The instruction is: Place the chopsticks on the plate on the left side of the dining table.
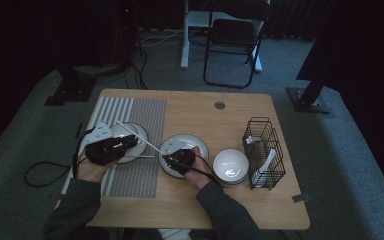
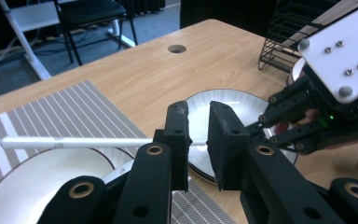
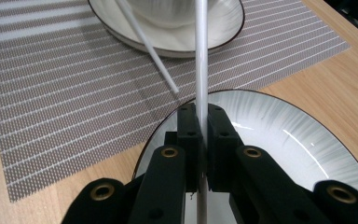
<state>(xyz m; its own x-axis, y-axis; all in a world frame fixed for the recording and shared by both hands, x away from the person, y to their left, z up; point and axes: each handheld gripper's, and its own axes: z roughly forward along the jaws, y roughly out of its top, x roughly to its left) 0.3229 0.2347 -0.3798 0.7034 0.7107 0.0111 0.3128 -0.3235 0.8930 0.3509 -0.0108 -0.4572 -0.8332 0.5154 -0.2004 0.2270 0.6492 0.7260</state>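
The right tool (image 3: 199, 122) is clamping a white chopstick (image 3: 201, 56) over the plate (image 3: 279, 135) near the surface's front edge; the left tool (image 2: 198, 116) is gaping narrowly, gripping nothing.

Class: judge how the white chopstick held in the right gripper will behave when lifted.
The chopstick looks straight and thin, so probably stiff and light. Its smooth, round shaft may slip or swivel between the right gripper pads. Set down, it would likely roll.

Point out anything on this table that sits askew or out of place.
The two white chopsticks are split up. One lies slanted off the rim of the bowl on the striped placemat, its tip hanging above the mat. The other is clamped in the right gripper over the grey-streaked plate. Nothing looks spilled or broken.
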